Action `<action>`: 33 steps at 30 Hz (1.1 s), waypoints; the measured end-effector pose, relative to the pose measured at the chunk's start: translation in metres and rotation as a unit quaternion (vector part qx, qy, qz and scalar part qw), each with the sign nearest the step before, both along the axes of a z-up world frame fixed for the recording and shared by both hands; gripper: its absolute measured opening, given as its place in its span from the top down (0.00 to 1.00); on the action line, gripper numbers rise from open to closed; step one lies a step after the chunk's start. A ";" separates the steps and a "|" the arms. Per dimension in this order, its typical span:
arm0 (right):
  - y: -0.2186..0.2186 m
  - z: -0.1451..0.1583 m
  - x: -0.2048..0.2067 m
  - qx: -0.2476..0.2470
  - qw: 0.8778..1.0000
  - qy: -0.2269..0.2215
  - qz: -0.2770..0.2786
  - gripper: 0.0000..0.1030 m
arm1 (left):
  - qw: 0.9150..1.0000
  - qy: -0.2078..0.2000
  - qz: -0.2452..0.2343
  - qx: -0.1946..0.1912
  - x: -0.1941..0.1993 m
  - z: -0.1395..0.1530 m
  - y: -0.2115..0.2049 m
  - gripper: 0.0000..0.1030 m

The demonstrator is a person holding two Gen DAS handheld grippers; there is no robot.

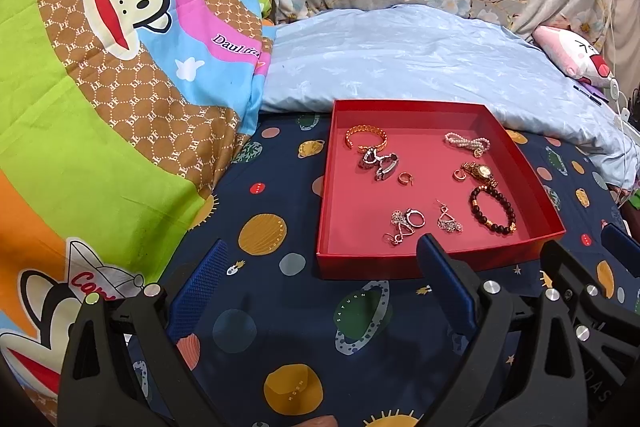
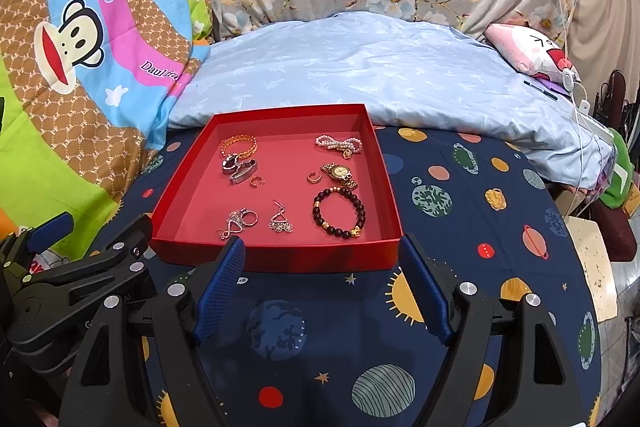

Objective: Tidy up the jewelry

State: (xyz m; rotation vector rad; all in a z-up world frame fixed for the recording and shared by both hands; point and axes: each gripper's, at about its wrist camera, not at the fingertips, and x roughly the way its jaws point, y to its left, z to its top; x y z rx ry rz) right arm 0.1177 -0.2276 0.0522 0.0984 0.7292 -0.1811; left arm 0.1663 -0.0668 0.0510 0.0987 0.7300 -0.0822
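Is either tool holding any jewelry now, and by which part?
Nothing is held. Left tool and right tool are open; jewelry lies in the tray.

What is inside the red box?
The red box holds loose jewelry: a gold bangle, pearl bracelet, gold watch, dark bead bracelet, earrings. Nothing there looks covered.

Both wrist cams face red tray [image 1: 400,261] [image 2: 276,259], near.

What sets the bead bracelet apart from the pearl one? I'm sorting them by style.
The bead bracelet is dark with gold accents; the pearl bracelet is white. The bead bracelet lies as an open ring by the near wall; the pearl bracelet lies bunched by the far wall. Both lie in the red tray.
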 end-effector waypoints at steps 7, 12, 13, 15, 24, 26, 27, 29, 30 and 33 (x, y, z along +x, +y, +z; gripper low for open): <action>-0.002 0.004 -0.005 0.003 1.000 -0.003 -0.003 0.25 | 1.000 -0.003 -0.001 0.000 -0.003 0.003 -0.002 0.10; -0.003 0.004 -0.008 0.004 1.000 -0.004 -0.004 0.25 | 1.000 -0.005 -0.001 0.002 -0.006 0.006 -0.003 0.10; -0.003 0.003 -0.007 0.004 1.000 -0.004 -0.003 0.25 | 1.000 -0.004 -0.001 0.002 -0.006 0.006 -0.003 0.10; -0.003 0.004 -0.009 0.005 1.000 -0.006 -0.004 0.25 | 1.000 -0.006 -0.002 0.002 -0.006 0.006 -0.003 0.10; -0.003 0.006 -0.012 0.005 1.000 -0.007 -0.006 0.25 | 1.000 -0.007 -0.002 0.002 -0.008 0.007 -0.003 0.10; -0.003 0.007 -0.013 0.005 1.000 -0.008 -0.007 0.25 | 1.000 -0.008 -0.002 0.002 -0.010 0.009 -0.004 0.10; -0.003 0.008 -0.013 0.005 1.000 -0.008 -0.007 0.25 | 1.000 -0.008 -0.002 0.002 -0.011 0.010 -0.004 0.10; -0.004 0.010 -0.016 0.005 1.000 -0.009 -0.009 0.25 | 1.000 -0.010 -0.002 0.003 -0.012 0.011 -0.004 0.10; -0.005 0.010 -0.017 0.005 1.000 -0.010 -0.009 0.25 | 1.000 -0.010 -0.002 0.003 -0.013 0.012 -0.005 0.10; -0.005 0.010 -0.016 0.005 1.000 -0.009 -0.008 0.25 | 1.000 -0.011 -0.003 0.003 -0.014 0.013 -0.004 0.10</action>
